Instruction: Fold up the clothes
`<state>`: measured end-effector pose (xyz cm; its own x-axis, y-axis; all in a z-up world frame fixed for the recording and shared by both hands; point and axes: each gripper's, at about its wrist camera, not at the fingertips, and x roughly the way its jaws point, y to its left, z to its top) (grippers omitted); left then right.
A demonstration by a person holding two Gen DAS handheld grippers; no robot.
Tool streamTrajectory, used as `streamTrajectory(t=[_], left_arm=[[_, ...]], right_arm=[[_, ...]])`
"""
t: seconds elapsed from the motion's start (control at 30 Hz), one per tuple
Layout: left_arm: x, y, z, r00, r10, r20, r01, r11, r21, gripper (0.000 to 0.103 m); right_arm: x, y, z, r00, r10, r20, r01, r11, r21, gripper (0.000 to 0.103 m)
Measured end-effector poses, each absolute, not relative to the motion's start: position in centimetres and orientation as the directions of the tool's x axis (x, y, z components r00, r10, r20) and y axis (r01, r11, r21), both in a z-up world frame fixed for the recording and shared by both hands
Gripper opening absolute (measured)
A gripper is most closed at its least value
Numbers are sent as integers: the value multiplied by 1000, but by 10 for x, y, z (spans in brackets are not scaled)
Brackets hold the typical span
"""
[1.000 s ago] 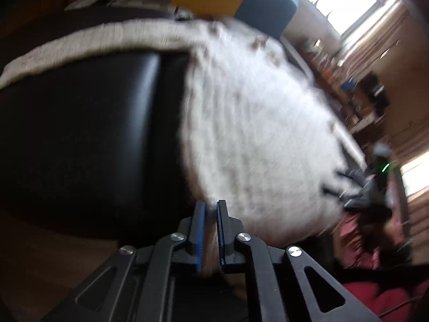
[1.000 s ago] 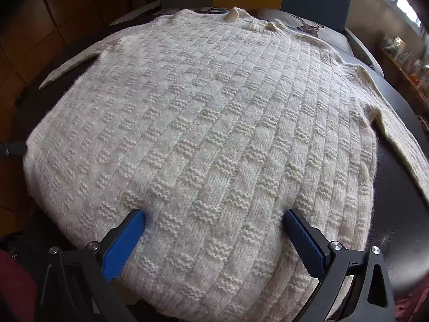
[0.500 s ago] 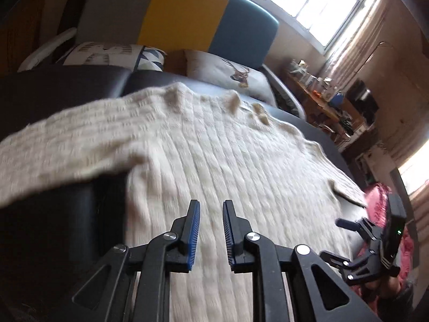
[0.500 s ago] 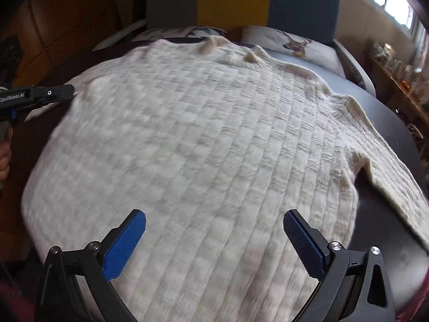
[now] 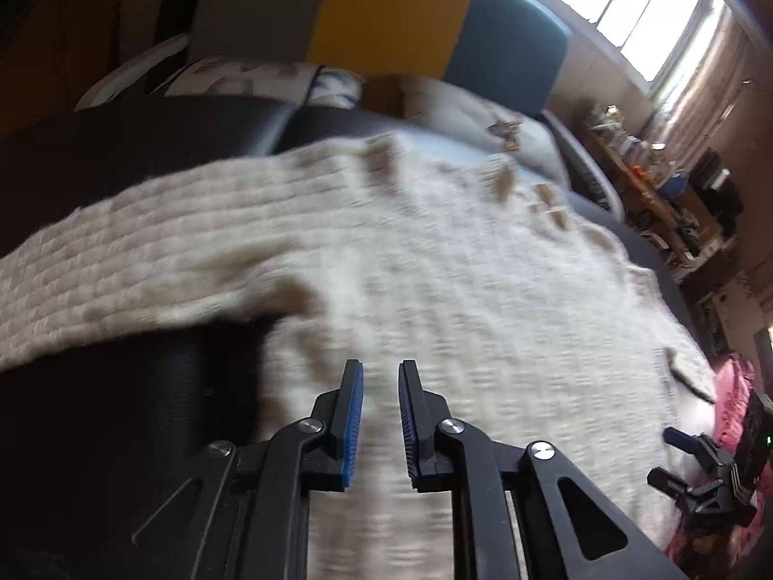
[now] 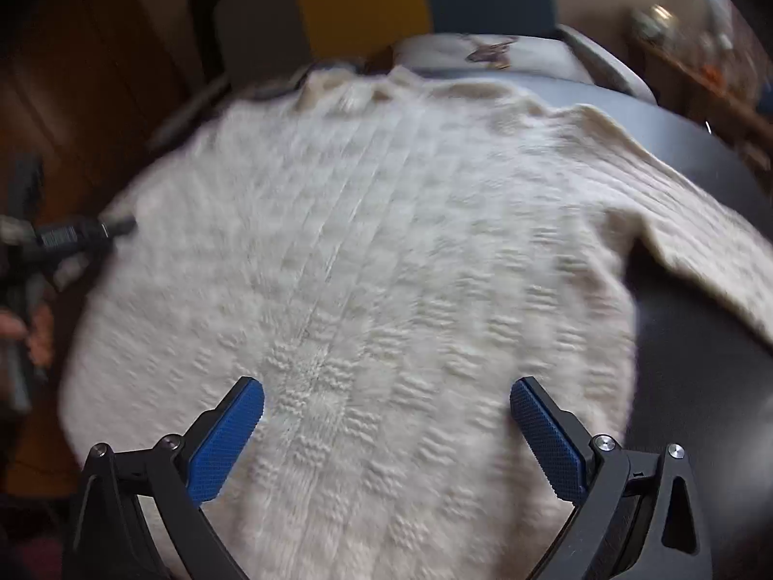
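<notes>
A cream knitted sweater (image 5: pixel 459 290) lies spread flat on a black padded surface (image 5: pixel 121 411), collar at the far end. Its left sleeve (image 5: pixel 121 266) stretches out to the left, and its other sleeve (image 6: pixel 700 241) runs off to the right. My left gripper (image 5: pixel 381 367) hovers over the sweater's left side near the armpit, its fingers a small gap apart with nothing between them. My right gripper (image 6: pixel 386 389) stands wide open above the lower middle of the sweater (image 6: pixel 386 241). Each gripper shows in the other's view: right gripper (image 5: pixel 695 473), left gripper (image 6: pixel 96 232). Both views are motion-blurred.
A sofa (image 5: pixel 386 24) with a grey, yellow and blue back stands beyond the far end, with patterned cushions (image 5: pixel 251 79) and a deer cushion (image 6: pixel 488 50). A cluttered shelf (image 5: pixel 652 183) runs under the windows at right. Pink-red cloth (image 5: pixel 734 386) lies past the sweater's right edge.
My left gripper went from nearly shut at the sweater's hem edge to slightly apart, now over the sweater's left side. The right gripper stayed wide open and shifted over the sweater.
</notes>
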<state>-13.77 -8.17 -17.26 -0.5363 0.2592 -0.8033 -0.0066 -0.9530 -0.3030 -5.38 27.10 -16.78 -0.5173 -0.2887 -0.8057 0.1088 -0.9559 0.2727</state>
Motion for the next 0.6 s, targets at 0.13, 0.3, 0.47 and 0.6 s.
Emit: streamTrajectory(t=[0.13, 0.3, 0.47, 0.6], left_arm=[[-144, -27, -160, -517, 332, -789, -153, -943, -297, 19], [-153, 46, -168, -433, 390, -813, -284, -914, -288, 19], [-162, 104, -180, -381, 389, -839, -379, -893, -242, 19], [-167, 118, -196, -348, 367, -863, -394, -892, -220, 19]], right_arm=[[-15, 391, -139, -699, -309, -646, -112, -844, 525, 103], [34, 540, -143, -782, -65, -620, -438, -650, 621, 103], [49, 637, -166, -764, 44, -643, -591, -449, 670, 103], [37, 667, -186, -780, 46, -624, -598, -348, 722, 103]])
